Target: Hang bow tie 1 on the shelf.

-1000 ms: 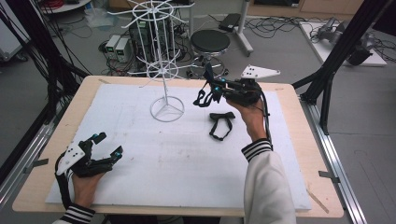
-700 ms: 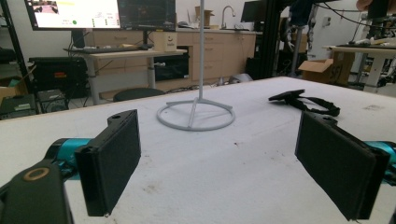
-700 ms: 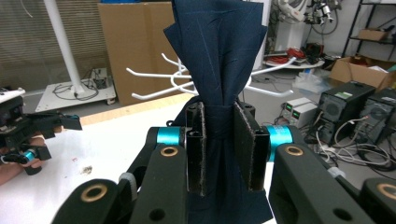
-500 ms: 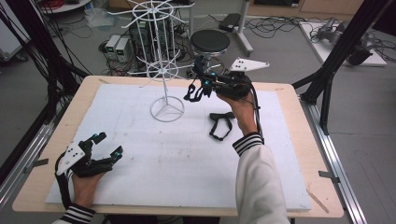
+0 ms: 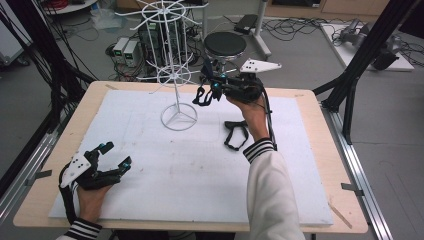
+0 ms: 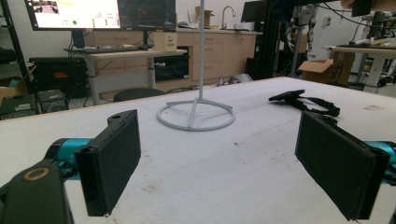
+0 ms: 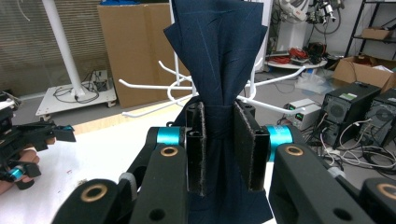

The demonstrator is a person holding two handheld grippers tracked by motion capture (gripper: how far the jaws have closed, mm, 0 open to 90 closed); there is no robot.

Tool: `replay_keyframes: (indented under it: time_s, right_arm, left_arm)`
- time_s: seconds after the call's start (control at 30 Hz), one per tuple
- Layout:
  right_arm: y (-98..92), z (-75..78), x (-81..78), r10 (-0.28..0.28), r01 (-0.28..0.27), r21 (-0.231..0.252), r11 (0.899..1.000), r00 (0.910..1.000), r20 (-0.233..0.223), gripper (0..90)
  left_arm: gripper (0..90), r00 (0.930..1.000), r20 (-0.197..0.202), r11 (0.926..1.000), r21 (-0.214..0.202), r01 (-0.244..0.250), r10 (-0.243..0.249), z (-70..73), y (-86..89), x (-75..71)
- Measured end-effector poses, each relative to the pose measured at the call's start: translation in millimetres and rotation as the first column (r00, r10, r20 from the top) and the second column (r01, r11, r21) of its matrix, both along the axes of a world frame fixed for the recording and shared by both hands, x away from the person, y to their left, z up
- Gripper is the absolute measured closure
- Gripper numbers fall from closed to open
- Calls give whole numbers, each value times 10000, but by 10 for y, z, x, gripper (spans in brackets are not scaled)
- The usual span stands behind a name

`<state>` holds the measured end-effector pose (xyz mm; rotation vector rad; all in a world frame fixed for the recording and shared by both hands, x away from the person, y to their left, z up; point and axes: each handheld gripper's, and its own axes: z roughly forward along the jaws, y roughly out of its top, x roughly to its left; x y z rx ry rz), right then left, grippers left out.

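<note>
Right tongs (image 7: 219, 144) pinched a dark blue cloth (image 7: 217, 60), held raised beside the white wire rack (image 5: 176, 75) at the far side of the table (image 5: 300, 150). Left tongs (image 6: 219, 163) spread wide, nothing between them, low at near-left corner. Black strap (image 5: 236, 134) lay on the table near the right wrist.

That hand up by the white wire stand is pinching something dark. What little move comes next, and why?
Probably easing forward toward a prong of the white wire stand. The right gripper is shut on a dark blue bow, held just beside the lower prongs, while a second black one lies on the table.
</note>
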<state>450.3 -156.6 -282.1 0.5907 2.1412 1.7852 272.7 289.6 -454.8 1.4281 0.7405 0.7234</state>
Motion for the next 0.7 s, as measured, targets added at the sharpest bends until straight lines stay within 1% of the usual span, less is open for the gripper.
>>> replay_keyframes:
  time_s: [0.1,0.13,0.17,0.2,0.23,0.33,0.47,0.7]
  right_arm:
    - [31,1,26,31,-31,-15,10000,10000,-36,759]
    - [42,8,32,3,-4,-61,10000,9999,-111,759]
    - [52,9,36,-21,21,-30,10000,10000,-2,759]
    - [61,7,44,-7,7,70,10000,10000,-6,759]
    - [65,4,49,-17,17,66,10000,10000,-29,759]
    - [72,-25,78,-82,82,-39,10000,9999,-100,759]
    - [68,-50,108,-164,166,93,9998,9997,-198,759]
    - [76,-105,163,-169,175,174,9997,9993,-342,758]
  left_arm:
    - [147,10000,-2,10000,-8,2,-2,0,0,0]
    - [147,10000,3,10000,-1,-5,5,0,0,-1]
    - [147,10000,4,10000,-5,2,-2,0,0,0]
    - [147,10000,3,10000,-6,6,-6,0,0,-1]
    - [147,10000,5,10000,-4,4,-4,0,0,-1]
    - [147,10000,23,10000,5,5,-5,0,1,-1]
    - [146,10000,24,10000,16,11,-11,0,3,-2]
    - [147,10000,50,10000,-28,0,0,-2,1,-2]
